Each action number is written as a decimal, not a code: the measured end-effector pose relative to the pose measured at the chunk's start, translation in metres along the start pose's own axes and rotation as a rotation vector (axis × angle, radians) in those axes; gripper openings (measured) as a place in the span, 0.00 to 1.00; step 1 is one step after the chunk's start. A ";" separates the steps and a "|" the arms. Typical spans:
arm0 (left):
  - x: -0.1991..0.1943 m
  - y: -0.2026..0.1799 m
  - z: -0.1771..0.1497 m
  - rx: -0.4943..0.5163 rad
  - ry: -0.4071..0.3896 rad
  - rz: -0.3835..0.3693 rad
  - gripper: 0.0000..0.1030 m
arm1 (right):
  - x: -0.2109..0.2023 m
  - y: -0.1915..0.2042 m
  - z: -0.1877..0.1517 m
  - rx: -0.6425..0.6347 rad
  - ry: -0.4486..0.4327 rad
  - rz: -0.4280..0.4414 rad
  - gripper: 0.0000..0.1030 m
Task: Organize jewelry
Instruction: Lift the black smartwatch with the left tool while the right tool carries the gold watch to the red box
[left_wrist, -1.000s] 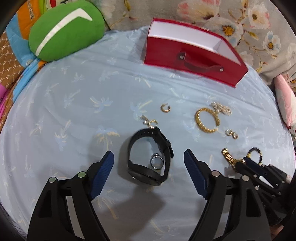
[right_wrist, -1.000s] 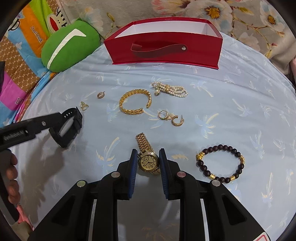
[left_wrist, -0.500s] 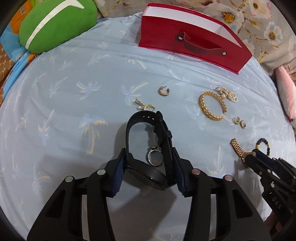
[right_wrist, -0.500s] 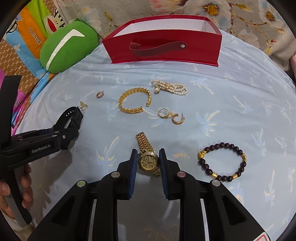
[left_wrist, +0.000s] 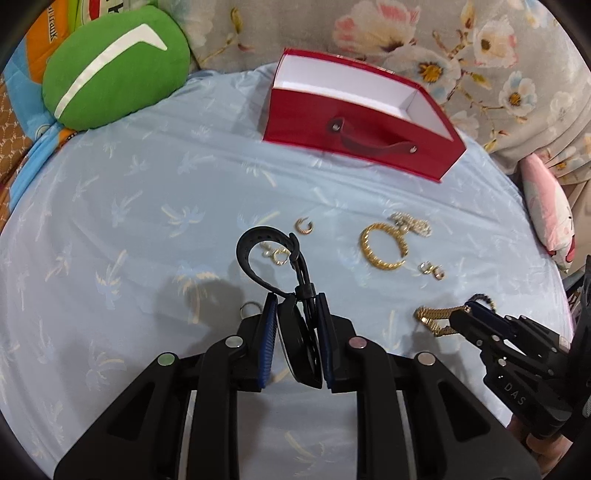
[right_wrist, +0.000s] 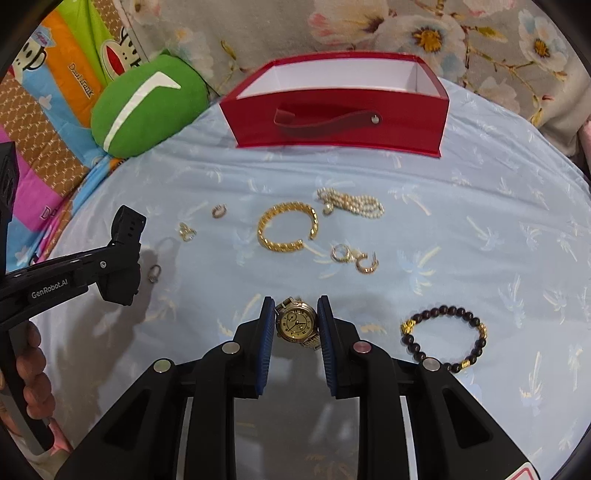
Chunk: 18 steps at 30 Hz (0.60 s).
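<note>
1. The left gripper (left_wrist: 295, 314) has just been closing, and its blue pads now clamp the black rubber-strapped watch (left_wrist: 297, 343). The strap loops up past the fingertips, and the watch face is turned edge-on, so its dial can't be read.
2. A small silver ring (left_wrist: 248, 309) pokes out beside the left finger, half hidden behind it.
3. The right gripper (right_wrist: 295, 314) grips the gold metal-link watch (right_wrist: 295, 323) by its round case. The bracelet drops below the pads and is mostly out of sight.
4. In the left wrist view, the gold watch shows only as a scrap of chain at the right gripper's tip.
5. Loose on the pale blue palm-print sheet (right_wrist: 461, 221): a gold chain-link cuff (right_wrist: 288, 226), a pearl strand (right_wrist: 351, 203), gold hoop earrings (right_wrist: 354, 257) and a dark beaded bracelet with gold charms (right_wrist: 445, 339).
6. The open red box with strap handle (right_wrist: 340, 122) stands well behind them; its floor is hidden by the front wall.
7. Fingers of a hand (right_wrist: 31, 373) wrap the left handle, cut off at the frame edge.
</note>
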<state>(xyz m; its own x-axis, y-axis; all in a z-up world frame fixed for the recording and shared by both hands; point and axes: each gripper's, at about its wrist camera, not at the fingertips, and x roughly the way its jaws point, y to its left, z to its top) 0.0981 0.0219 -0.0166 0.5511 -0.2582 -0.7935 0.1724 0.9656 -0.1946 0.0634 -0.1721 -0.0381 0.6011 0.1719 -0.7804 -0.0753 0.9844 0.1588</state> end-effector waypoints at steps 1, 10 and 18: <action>-0.004 -0.001 0.002 0.004 -0.010 -0.005 0.19 | -0.004 0.001 0.003 -0.001 -0.012 0.004 0.21; -0.039 -0.014 0.035 0.037 -0.111 -0.024 0.19 | -0.043 0.005 0.037 -0.018 -0.133 0.022 0.21; -0.056 -0.031 0.094 0.088 -0.222 -0.034 0.19 | -0.066 -0.004 0.092 -0.043 -0.241 0.024 0.21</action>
<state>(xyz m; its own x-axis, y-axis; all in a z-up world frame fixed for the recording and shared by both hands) 0.1386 0.0039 0.0879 0.7079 -0.3004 -0.6392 0.2595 0.9524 -0.1602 0.0976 -0.1903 0.0685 0.7711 0.1866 -0.6088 -0.1226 0.9817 0.1456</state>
